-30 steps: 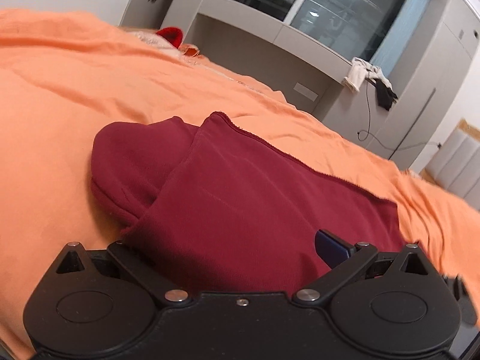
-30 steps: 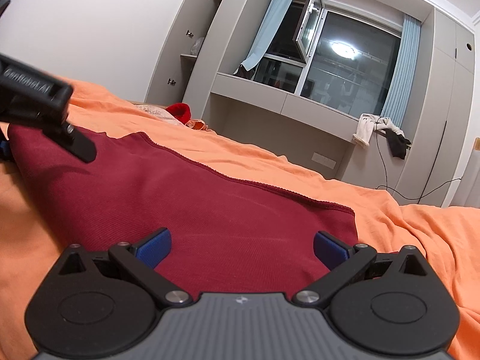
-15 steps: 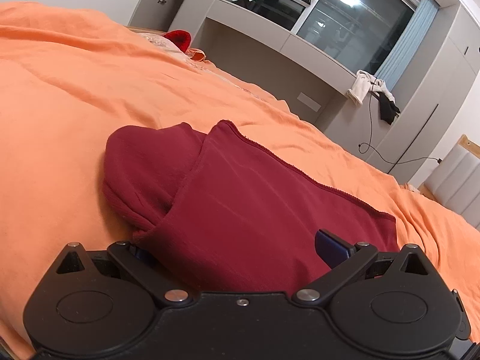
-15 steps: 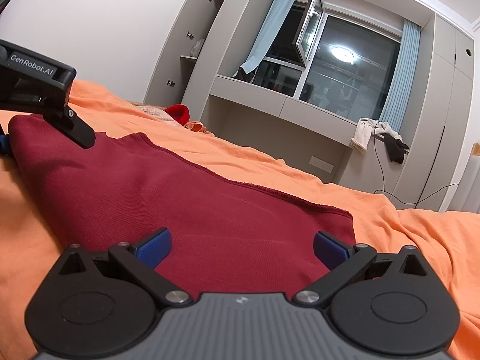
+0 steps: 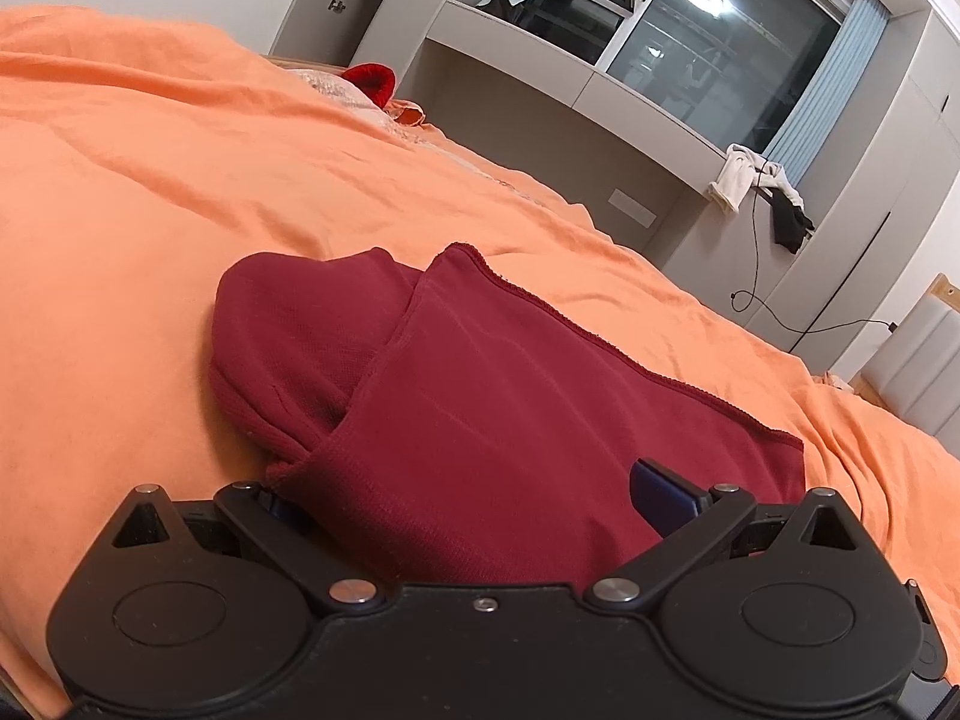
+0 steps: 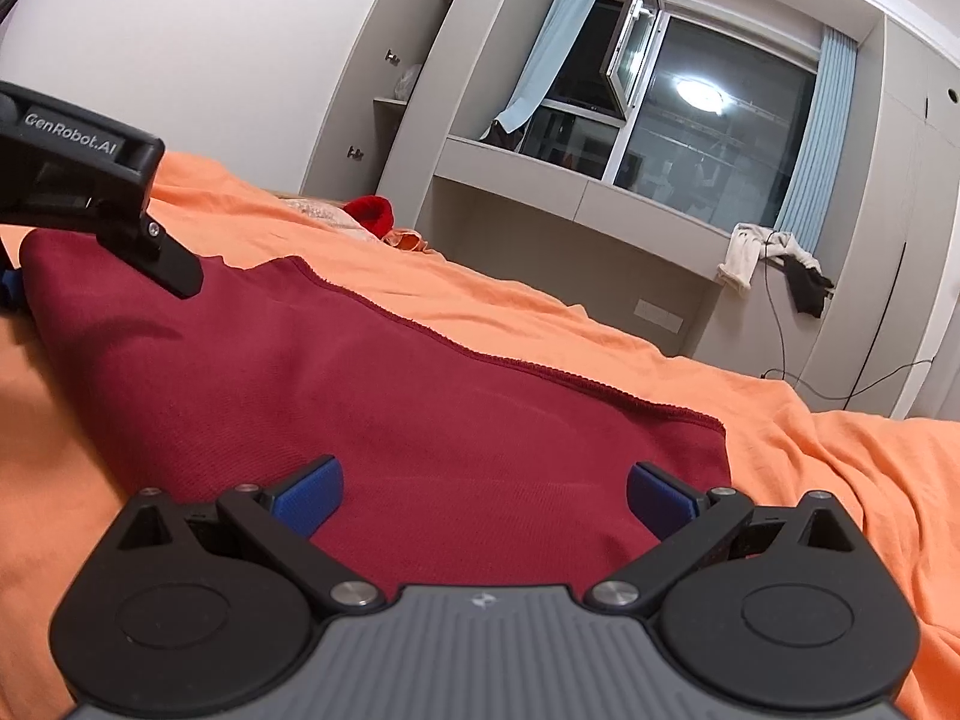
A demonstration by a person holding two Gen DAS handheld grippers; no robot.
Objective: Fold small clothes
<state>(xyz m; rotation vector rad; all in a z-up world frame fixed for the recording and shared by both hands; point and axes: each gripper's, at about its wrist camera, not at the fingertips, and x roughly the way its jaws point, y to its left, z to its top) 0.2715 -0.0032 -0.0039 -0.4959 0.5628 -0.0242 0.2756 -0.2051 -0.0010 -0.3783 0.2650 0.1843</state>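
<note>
Left wrist view shows the dark red knit garment (image 5: 510,396) lying part-folded on the orange bedsheet (image 5: 150,192), a flap doubled over a bunched sleeve. The left gripper (image 5: 474,498) and right gripper (image 6: 483,495) both stand wide apart, gripping nothing, low over the near edge, probably to flatten or release the fold.

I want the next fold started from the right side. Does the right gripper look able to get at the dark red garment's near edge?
Probably yes: the right gripper is open over the dark red garment, and nothing lies between them.
</note>
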